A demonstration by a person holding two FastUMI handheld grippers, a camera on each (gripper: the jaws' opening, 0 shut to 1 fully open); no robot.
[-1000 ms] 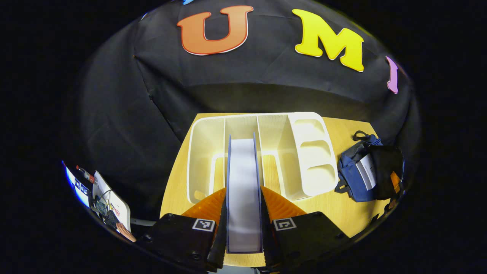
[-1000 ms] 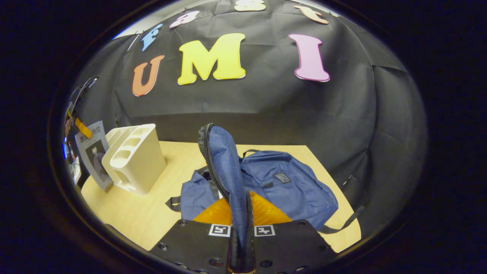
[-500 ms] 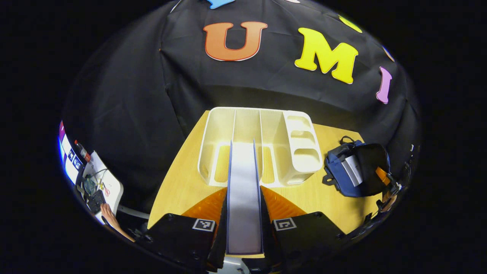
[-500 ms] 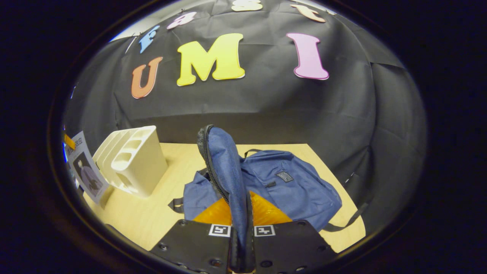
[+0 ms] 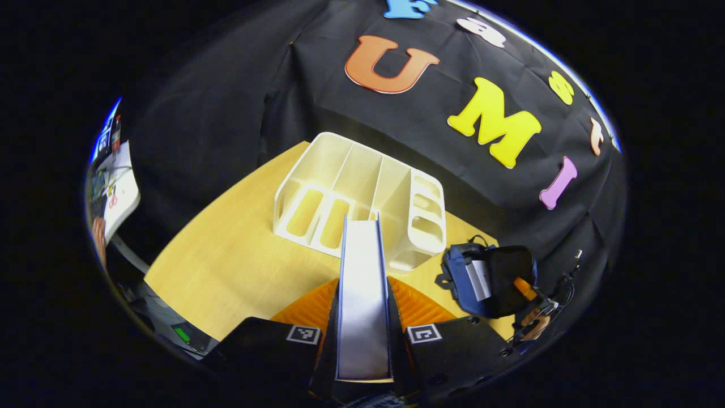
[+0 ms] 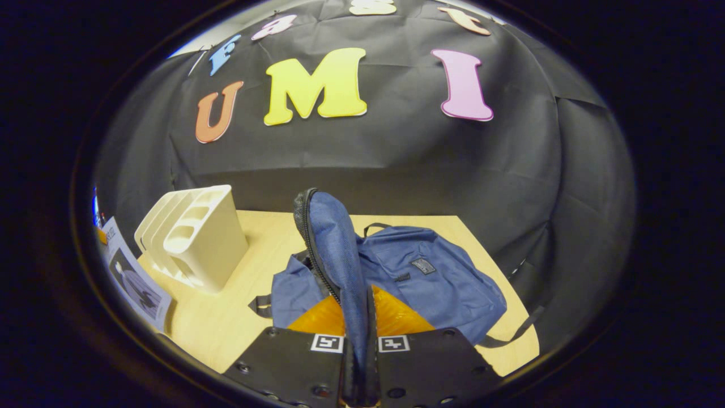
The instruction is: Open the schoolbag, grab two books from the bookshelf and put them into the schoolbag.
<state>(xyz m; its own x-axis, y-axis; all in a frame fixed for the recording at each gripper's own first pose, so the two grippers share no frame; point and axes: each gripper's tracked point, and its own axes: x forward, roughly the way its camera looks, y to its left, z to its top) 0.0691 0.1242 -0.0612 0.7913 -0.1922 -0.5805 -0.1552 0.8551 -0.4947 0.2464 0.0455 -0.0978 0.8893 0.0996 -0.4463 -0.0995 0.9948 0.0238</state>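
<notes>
Gripping a book (image 5: 362, 294), the left fingers (image 5: 396, 317) clamp it; right fingers (image 6: 391, 309) pinch the schoolbag (image 6: 430, 277) flap.

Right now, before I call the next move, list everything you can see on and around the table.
Book: one, white page edge between blue covers, clamped upright in the left gripper.
Second book: one, pale, inside the open schoolbag.
Schoolbag: one, blue, lying on the table's right part, flap lifted.
Bookshelf: one, cream, slots bare, toward the back of the table.
Table: one, light wood.
Left gripper: one, shut on the book.
Right gripper: one, shut on the flap.
</notes>
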